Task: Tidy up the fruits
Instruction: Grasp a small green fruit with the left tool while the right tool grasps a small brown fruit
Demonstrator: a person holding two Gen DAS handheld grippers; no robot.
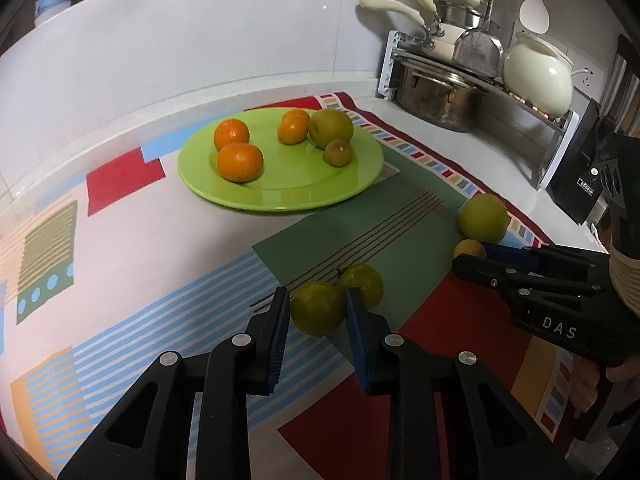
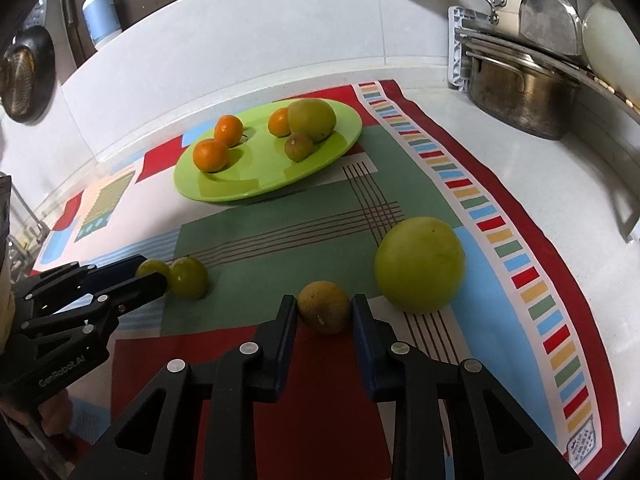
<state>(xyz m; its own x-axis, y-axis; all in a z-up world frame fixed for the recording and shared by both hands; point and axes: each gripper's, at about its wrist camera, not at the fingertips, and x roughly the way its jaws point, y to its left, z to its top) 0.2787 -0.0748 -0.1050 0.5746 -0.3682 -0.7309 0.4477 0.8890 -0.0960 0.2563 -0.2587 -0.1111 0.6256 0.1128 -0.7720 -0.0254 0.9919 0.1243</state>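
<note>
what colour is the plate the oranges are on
Bright lime green; the plate shows best in the left wrist view.

Steel pot point(image 1: 436, 98), patterned cloth point(image 2: 460, 184)

Look at your right tool point(image 1: 470, 258) from the left camera: its black side says "DAS" in white letters. From the right camera, your left tool point(image 2: 154, 276) says "GenRobot.AI" on its black body. Past your right tool, a black box point(image 1: 580, 184) on the bench has a small label, too tiny to read. The cloth's point(image 2: 582, 446) corner tag is too blurry too.
</note>
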